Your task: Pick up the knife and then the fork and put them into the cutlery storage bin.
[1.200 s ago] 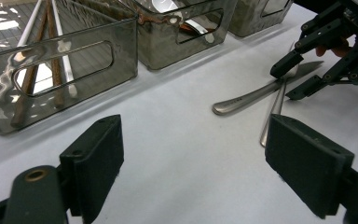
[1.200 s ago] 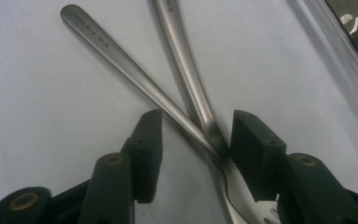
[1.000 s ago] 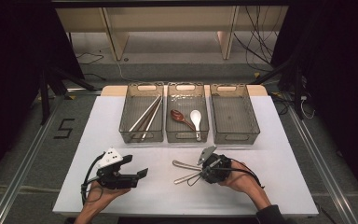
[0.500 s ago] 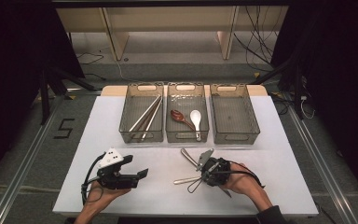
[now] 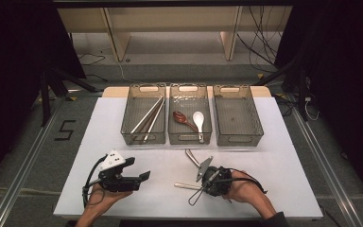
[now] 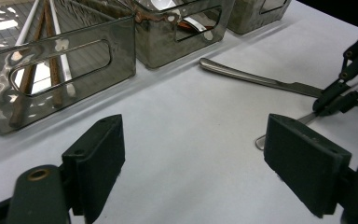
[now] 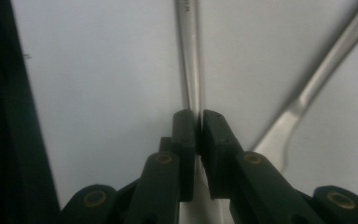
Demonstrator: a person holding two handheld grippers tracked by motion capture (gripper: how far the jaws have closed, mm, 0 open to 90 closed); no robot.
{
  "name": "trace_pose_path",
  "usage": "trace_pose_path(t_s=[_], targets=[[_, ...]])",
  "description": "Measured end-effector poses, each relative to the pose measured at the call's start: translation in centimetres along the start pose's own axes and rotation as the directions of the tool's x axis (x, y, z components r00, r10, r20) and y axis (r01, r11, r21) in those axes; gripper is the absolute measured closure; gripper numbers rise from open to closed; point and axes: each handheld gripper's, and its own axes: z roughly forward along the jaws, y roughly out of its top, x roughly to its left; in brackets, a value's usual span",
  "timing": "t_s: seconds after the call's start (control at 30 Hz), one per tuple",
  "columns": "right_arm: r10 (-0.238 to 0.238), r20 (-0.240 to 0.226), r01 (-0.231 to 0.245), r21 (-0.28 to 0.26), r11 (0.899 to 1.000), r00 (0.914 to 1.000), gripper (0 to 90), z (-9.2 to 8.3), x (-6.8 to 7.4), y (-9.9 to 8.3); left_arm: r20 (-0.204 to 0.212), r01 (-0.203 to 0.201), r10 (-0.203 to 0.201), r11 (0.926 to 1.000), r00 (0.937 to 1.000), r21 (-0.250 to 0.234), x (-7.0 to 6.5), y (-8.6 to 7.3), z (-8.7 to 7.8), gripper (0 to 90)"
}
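Between the right gripper's (image 7: 198,122) just-closed fingers: a metal utensil (image 7: 189,56).

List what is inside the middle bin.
The middle bin holds two spoons: a brown spoon and a white spoon, side by side. Glare hides part of its far floor, so anything small there cannot be told.

The table (image 5: 274,170) is plain white; the three bins (image 5: 238,116) are smoky grey and see-through; the chopsticks (image 5: 147,117) are pale and brown; one spoon (image 5: 184,120) is reddish-brown, the other spoon (image 5: 199,124) white; the held piece of cutlery (image 7: 189,56) is shiny silver, as is the other piece (image 7: 307,93); both grippers (image 5: 123,174) are black.
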Motion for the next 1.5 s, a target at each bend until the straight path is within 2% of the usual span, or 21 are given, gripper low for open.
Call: trace_pose_path(t_s=[0.27, 0.33, 0.4, 0.6, 0.67, 0.77, 0.87, 0.93, 1.0, 1.13, 1.2, 1.5], targets=[[0.021, 0.011, -0.021, 0.01, 1.0, 0.9997, 84.9, 0.2, 1.2, 0.6, 0.0, 0.001, -0.001, 1.0, 1.0, 0.001, 0.0, 0.0, 0.0, 20.1], [0.026, 0.001, -0.026, 0.016, 1.0, 0.9997, 84.9, 0.2, 1.3, 0.8, -0.001, 0.0, 0.0, 1.0, 1.0, 0.002, 0.0, 0.0, 0.0, 20.1], [0.04, -0.018, -0.04, -0.001, 0.999, 0.999, 84.9, 0.3, 1.5, 1.0, 0.001, 0.002, -0.002, 1.0, 1.0, 0.002, 0.0, 0.0, -0.1, 20.1], [0.066, -0.03, -0.067, -0.006, 0.998, 0.9973, 84.5, 0.4, 1.5, 1.3, -0.001, 0.0, 0.0, 1.0, 1.0, 0.003, 0.0, 0.0, -0.1, 20.2], [0.074, -0.035, -0.075, -0.014, 0.997, 0.9966, 75.1, 0.3, 1.4, 1.3, -0.002, 0.001, -0.001, 1.0, 1.0, 0.003, 0.1, 0.0, -0.1, 20.1], [0.121, -0.034, -0.122, -0.05, 0.991, 0.9921, 70.2, -0.5, 0.7, 1.2, -0.003, 0.002, -0.002, 1.0, 1.0, 0.001, 0.0, 0.0, -0.1, 20.2], [0.191, -0.015, -0.191, -0.106, 0.976, 0.9816, 62.6, -1.6, -0.7, 1.0, -0.006, 0.005, -0.005, 1.0, 1.0, -0.002, 0.1, 0.0, -0.1, 20.1], [0.238, 0.02, -0.234, -0.125, 0.964, 0.9711, 58.6, -2.1, -1.7, 0.9, -0.009, 0.006, -0.006, 1.0, 0.9999, -0.007, 0.1, 0.0, -0.1, 20.1], [0.287, 0.037, -0.28, -0.136, 0.95, 0.9571, 53.9, -2.3, -2.7, 0.8, -0.01, 0.01, -0.01, 0.9999, 0.9999, -0.012, 0.1, 0.0, -0.1, 20.1], [0.342, 0.062, -0.334, -0.118, 0.935, 0.9375, 49.9, -2.1, -4.4, 0.9, -0.01, 0.011, -0.011, 0.9999, 0.9999, -0.01, 0.2, 0.0, -0.1, 19.9], [0.35, 0.07, -0.343, -0.089, 0.935, 0.9342, 48.2, -1.7, -4.9, 1.1, -0.01, 0.011, -0.011, 0.9999, 0.9999, -0.01, 0.2, 0.0, -0.2, 19.8], [0.347, 0.067, -0.347, -0.014, 0.938, 0.9355, 49.0, 0.0, -5.4, 1.9, -0.013, 0.012, -0.012, 0.9998, 0.9998, -0.013, 0.2, 0.0, -0.2, 19.3]])
